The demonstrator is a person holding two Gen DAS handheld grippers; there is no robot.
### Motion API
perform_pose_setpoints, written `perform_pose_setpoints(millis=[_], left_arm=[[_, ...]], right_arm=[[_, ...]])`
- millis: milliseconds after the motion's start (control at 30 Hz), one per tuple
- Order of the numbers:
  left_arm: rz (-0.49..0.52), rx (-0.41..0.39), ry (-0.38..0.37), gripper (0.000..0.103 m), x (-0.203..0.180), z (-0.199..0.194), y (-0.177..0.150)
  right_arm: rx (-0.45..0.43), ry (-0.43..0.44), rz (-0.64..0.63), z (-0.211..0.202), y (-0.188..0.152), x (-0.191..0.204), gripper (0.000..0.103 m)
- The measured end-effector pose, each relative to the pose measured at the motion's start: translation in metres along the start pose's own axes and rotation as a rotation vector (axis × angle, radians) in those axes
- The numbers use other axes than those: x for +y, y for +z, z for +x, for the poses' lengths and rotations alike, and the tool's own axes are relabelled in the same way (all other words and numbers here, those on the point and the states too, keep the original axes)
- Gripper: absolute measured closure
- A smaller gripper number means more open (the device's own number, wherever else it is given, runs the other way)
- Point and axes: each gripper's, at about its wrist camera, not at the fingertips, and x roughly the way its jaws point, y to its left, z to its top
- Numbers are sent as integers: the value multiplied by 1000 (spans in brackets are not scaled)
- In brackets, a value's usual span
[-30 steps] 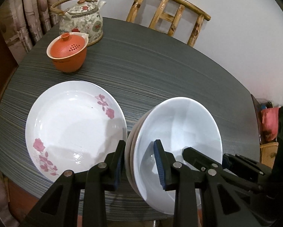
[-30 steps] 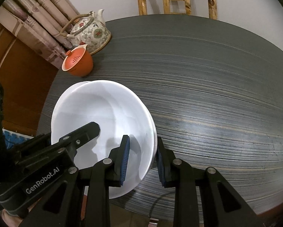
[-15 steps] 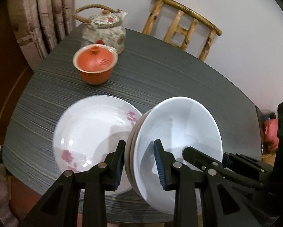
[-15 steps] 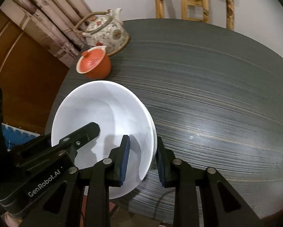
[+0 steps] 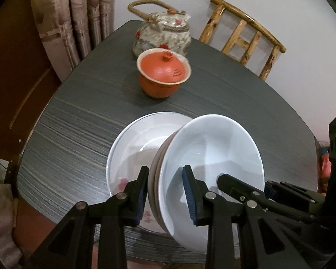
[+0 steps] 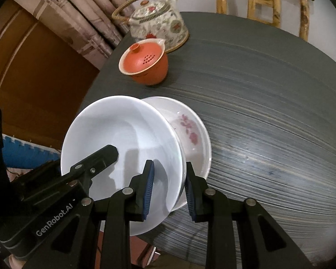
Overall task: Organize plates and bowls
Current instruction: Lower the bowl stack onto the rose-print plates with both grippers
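Gripping status: a stack of plain white bowls (image 5: 212, 157) is clamped by both grippers at once, one on each side of the rim.
Left gripper (image 5: 165, 195): lower centre of the left wrist view; its jaws are closed on the near rim of the stack, one blue pad outside, one inside the top bowl.
Right gripper (image 6: 169, 190): lower centre of the right wrist view; its jaws are closed on the opposite rim, with several stacked edges seen between the pads.
Stack of bowls: held tilted and clear of the table, at the centre of both views; at least three nested rims are counted in the left wrist view.
Flowered plate (image 5: 132, 148): white with pink blossoms, lying flat on the table directly behind and under the stack; contact between the two cannot be told.
Table (image 5: 78, 112): dark grey with streaked grain, rounded edge.
Lidded orange cup (image 5: 163, 76): upright on the table, above the plate in the frame, well apart from it.
Patterned teapot (image 5: 163, 33): just behind the cup, cane handle raised.
Bamboo chair (image 5: 246, 35): upper right of the left wrist view, beyond the table.
Curtain (image 5: 71, 18): upper left of the left wrist view.
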Motion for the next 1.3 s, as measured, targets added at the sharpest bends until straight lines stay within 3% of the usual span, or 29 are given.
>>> perform_pose_setpoints(millis=[600, 1300], left_arm=[[-14, 46, -13, 72, 23, 28, 3], [-11, 48, -25, 72, 25, 30, 4]], right_arm=[[59, -18, 24, 36, 2, 7, 79], [45, -15, 31, 34, 0, 9, 77]])
